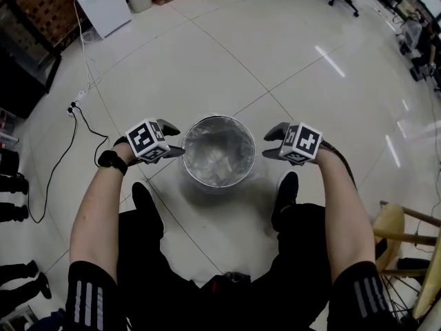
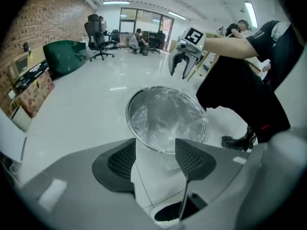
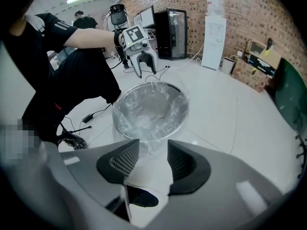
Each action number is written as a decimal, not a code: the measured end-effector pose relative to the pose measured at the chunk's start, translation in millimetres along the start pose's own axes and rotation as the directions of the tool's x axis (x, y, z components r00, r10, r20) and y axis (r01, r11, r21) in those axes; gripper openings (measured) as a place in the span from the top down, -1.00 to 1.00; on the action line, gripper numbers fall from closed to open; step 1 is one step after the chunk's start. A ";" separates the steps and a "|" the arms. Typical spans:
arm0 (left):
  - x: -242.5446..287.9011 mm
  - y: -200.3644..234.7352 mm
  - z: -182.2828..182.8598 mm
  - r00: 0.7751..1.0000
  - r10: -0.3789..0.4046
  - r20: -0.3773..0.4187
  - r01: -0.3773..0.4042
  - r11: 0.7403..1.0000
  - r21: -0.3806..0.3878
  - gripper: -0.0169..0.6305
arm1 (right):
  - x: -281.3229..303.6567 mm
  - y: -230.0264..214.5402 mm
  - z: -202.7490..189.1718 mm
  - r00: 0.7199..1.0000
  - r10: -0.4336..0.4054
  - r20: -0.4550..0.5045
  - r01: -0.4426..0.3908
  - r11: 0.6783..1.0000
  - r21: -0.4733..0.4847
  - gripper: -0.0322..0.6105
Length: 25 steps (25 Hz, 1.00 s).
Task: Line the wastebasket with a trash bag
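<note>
On the glossy white tiled floor, left tool and right tool open, empty, so just snug the clear plastic trash bag over the round steel wastebasket rim.

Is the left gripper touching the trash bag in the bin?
Apart. The right gripper view shows the left gripper hanging above the trash bag, with floor showing between them.

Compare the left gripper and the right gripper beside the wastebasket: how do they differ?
In the head view the left gripper hangs by the left rim of the wastebasket, the right gripper by its right rim. The left gripper's jaws stand slightly wider than the right gripper's. The left gripper's marker cube shows a different pattern from the right gripper's. Both are open, empty and tilted down toward the wastebasket, already lined with a clear trash bag.
</note>
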State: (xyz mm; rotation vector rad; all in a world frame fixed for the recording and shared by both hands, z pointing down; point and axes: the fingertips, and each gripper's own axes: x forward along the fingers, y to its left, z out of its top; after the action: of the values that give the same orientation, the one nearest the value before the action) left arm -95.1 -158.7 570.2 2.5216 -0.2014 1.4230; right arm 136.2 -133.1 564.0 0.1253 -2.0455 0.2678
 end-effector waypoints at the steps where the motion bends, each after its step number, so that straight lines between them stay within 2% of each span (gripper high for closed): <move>1: 3.3 -2.5 -4.1 1.000 -0.017 -0.024 0.017 1.000 0.020 0.15 | 5.5 2.5 0.9 1.000 0.016 -0.006 -0.016 1.000 -0.008 0.28; 5: 18.6 -14.6 -31.3 0.987 -0.073 -0.145 0.084 0.994 0.071 -0.02 | 30.0 14.1 -13.6 0.991 0.066 -0.114 -0.073 0.996 -0.054 0.10; 7: 27.0 -19.5 -39.4 0.982 -0.084 -0.172 0.101 0.990 0.094 -0.06 | 39.0 15.7 -14.7 0.990 0.081 -0.112 -0.088 0.994 -0.058 0.04; 11: 41.1 -27.2 -33.6 0.982 -0.099 -0.159 0.120 0.984 0.128 -0.12 | 51.0 12.6 -12.8 0.990 0.090 -0.105 -0.097 0.993 -0.063 -0.01; 20: 67.0 -19.5 -38.7 0.978 -0.047 -0.201 0.091 0.972 0.216 -0.34 | 79.7 6.5 -25.0 0.985 0.100 -0.139 -0.112 0.990 -0.083 -0.28; 25: 80.2 -15.8 -44.7 0.977 -0.061 -0.207 0.105 0.972 0.211 -0.35 | 95.1 8.4 -29.2 0.978 0.138 -0.154 -0.146 0.988 -0.047 -0.37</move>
State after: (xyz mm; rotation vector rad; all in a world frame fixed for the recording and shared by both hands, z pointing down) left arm -86.8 -131.6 658.9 2.4970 0.1040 1.7356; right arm 114.9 -115.4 659.9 -0.0756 -1.9123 0.2976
